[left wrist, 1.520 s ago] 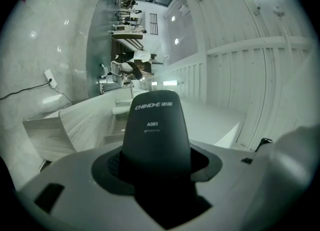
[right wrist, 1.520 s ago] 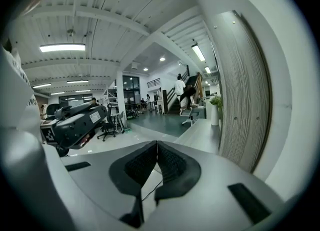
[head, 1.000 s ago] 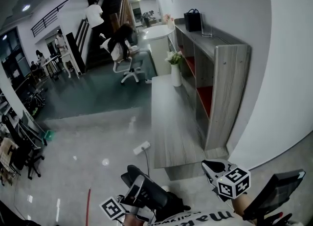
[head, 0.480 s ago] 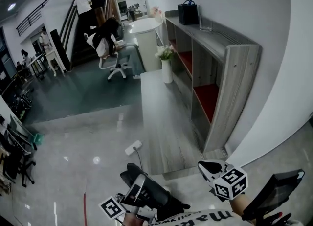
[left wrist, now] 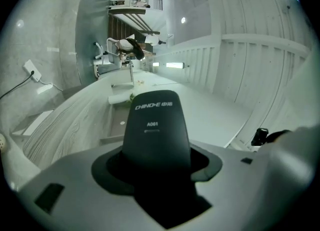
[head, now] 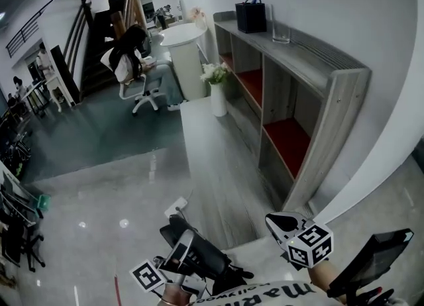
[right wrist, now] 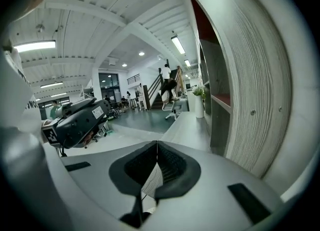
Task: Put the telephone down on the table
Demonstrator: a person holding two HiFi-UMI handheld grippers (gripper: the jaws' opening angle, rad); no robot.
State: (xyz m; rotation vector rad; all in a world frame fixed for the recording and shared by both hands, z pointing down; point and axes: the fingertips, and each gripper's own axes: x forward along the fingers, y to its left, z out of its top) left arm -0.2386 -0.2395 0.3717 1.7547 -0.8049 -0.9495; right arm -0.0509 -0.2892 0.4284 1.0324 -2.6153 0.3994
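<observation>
Telephone (left wrist: 156, 125), one, black plastic handset with white print near its end: clamped between the pads of the left gripper (left wrist: 156, 161), carried in the air short of the bench, not yet set down. Two grippers in all; right gripper (right wrist: 156, 156) with jaws pressed together, nothing between them.

Just ahead, one white power strip (head: 176, 206) on the glossy grey floor, beside the near end of one long grey wood-grain bench (head: 218, 165). Along the wall beside it, one grey shelf unit (head: 344, 99) with red-lined compartments. Farther down the bench, one white vase (head: 218, 101) of flowers. On the shelf top, one black bag (head: 251, 16) and one clear glass (head: 281, 32).

Against a second ago: bench and shelf unit nearer and larger in the head view, power strip lower in it, both grips unchanged.

Left gripper low at the head view's left, pointing roughly level toward the bench. Right gripper low at the right, tipped slightly downward, hand behind its marker cube.
</observation>
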